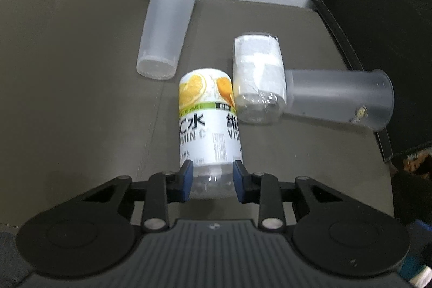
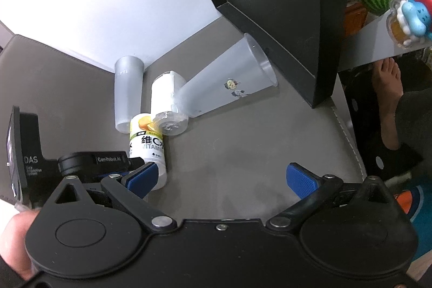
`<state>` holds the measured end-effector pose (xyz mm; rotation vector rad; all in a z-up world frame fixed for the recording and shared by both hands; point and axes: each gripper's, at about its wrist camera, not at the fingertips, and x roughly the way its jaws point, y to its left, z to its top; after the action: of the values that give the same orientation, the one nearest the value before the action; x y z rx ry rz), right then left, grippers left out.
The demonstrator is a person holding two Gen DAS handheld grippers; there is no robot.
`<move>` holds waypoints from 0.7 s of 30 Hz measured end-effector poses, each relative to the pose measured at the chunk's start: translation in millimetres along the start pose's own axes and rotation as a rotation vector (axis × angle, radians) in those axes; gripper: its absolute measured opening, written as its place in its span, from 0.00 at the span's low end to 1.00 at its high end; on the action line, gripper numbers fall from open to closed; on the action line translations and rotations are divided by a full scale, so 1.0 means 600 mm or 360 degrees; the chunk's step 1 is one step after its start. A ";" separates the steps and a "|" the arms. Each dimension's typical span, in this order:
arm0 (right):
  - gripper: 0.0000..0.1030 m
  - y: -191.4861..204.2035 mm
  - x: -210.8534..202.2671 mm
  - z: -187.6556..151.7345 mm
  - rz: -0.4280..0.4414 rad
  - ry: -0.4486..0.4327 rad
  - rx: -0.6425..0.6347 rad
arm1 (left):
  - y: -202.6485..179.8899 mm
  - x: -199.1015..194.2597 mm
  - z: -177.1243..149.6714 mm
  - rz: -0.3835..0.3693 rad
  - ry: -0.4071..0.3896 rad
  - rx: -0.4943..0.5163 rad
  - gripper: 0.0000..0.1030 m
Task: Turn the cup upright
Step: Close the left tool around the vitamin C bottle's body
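Nearest the left wrist camera, the left gripper point(image 1: 213, 177) has its blue pads on either side of the clear bottom end of a labelled bottle point(image 1: 208, 123) lying on the grey mat point(image 1: 81, 99); the pads look pressed against it, though blur makes the contact hard to confirm. Just beyond the bottle's far end, a white-wrapped bottle point(image 1: 257, 77) lies touching it. Left of the labelled bottle and apart from it, a frosted cup point(image 1: 167, 23) lies on its side, base toward the camera. A second cup point(image 1: 337, 99) lies on its side beyond the wrapped bottle, its base against it, mouth toward the black box point(image 2: 270, 4). Right of the labelled bottle, the right gripper point(image 2: 224, 177) hangs over bare mat, jaws spread wide and empty.
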<state>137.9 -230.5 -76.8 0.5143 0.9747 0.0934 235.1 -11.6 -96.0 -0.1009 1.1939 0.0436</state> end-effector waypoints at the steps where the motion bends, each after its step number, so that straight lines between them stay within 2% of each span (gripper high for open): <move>1: 0.99 0.001 0.000 -0.001 0.0002 0.0001 -0.0004 | 0.001 0.000 0.000 -0.0001 0.0013 -0.0003 0.30; 5: 0.99 0.005 -0.005 -0.004 0.0014 0.0002 -0.0018 | -0.002 0.005 -0.002 0.0031 0.0025 0.0036 0.40; 9: 0.99 0.000 -0.002 -0.006 -0.0012 0.0009 -0.0011 | 0.005 0.010 0.003 0.0035 0.0028 0.0009 0.51; 11: 0.99 -0.001 0.000 -0.006 -0.0017 0.0009 -0.0011 | 0.008 0.012 0.009 0.0042 0.0011 -0.0006 0.62; 13: 0.99 0.000 0.002 -0.007 -0.0020 0.0009 -0.0012 | 0.013 0.015 0.019 0.0059 -0.0005 -0.0024 0.66; 21: 0.99 0.006 0.010 -0.008 -0.0027 0.0033 -0.0020 | 0.028 0.052 0.045 0.0118 0.0038 -0.0057 0.67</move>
<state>137.8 -223.8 -82.3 0.4941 0.9983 0.0899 269.9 7.2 -116.3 -0.0890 1.2208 0.1293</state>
